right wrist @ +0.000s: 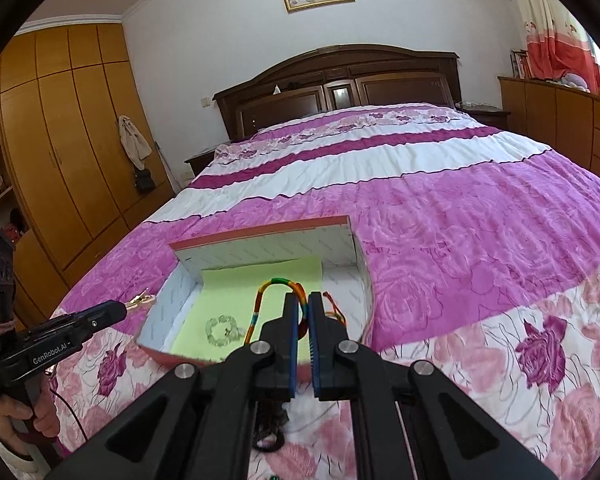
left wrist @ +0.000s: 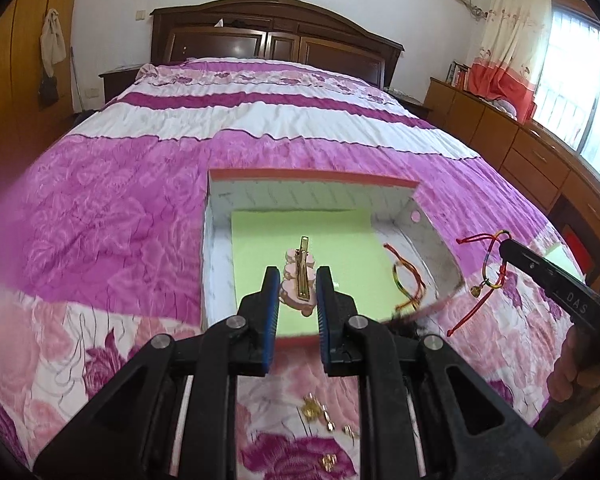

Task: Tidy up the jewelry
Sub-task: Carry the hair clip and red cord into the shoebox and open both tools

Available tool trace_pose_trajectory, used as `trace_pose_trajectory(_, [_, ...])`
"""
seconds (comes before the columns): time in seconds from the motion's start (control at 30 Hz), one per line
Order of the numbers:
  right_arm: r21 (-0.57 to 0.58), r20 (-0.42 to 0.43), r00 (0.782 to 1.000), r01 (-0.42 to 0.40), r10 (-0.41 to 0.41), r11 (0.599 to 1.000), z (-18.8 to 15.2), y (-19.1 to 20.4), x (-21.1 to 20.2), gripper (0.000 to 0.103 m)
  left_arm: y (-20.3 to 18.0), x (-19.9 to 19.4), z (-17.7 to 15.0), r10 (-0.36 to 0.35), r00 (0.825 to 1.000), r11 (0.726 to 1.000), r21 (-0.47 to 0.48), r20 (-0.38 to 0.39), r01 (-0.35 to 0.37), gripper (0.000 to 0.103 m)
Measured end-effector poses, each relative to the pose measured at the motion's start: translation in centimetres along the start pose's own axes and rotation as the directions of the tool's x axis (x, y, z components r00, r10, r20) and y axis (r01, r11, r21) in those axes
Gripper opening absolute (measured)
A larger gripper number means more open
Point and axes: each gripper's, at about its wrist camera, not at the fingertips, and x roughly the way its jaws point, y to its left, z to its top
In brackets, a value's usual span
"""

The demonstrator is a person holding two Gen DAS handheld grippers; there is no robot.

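An open box [left wrist: 312, 194] with white walls and a green lining sits on the bed. My left gripper [left wrist: 298, 282] is shut on a pink hair clip with a gold bar [left wrist: 300, 276], held over the box's near part. My right gripper [right wrist: 304, 304] is shut on a rainbow braided bracelet [right wrist: 260, 300] with red cords, hanging over the box [right wrist: 260, 240]; it also shows in the left wrist view [left wrist: 488, 264] beside the box's right wall. Another rainbow bracelet [left wrist: 404, 276] lies in the box, as does a clear bead bracelet [right wrist: 222, 330].
Small gold pieces [left wrist: 320, 416] lie on the pink floral bedspread [left wrist: 120, 208] near me, and a dark hair tie [right wrist: 270, 428] lies under the right gripper. A wardrobe [right wrist: 60, 140] stands left, a dresser [left wrist: 520, 148] right, the headboard [left wrist: 276, 36] behind.
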Motion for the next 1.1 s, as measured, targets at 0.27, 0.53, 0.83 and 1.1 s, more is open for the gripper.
trace_pose_trajectory(0.27, [-0.001,-0.029,0.999,0.015,-0.015,1.000,1.3,-0.1,3.7,0.006,0.2,3.7,1.1,0.033,0.999,0.999,0.008,-0.025,-0.033,0.010])
trace_pose_trajectory(0.53, [-0.007,-0.103,0.994,0.031,-0.031,1.000,0.7,-0.1,8.1,0.006,0.4,7.5,0.8,0.063,0.995,0.998,0.025,-0.082,-0.061,0.010])
trace_pose_trajectory(0.83, [-0.003,-0.176,0.983,0.050,-0.050,0.999,-0.8,-0.9,11.3,0.006,0.4,10.4,-0.1,0.079,0.987,0.997,0.030,-0.138,-0.076,0.010])
trace_pose_trajectory(1.1, [-0.025,-0.201,0.978,0.059,-0.063,0.998,-1.4,-1.1,12.1,0.006,0.5,11.8,-0.6,0.092,0.980,0.996,0.028,-0.177,-0.088,0.010])
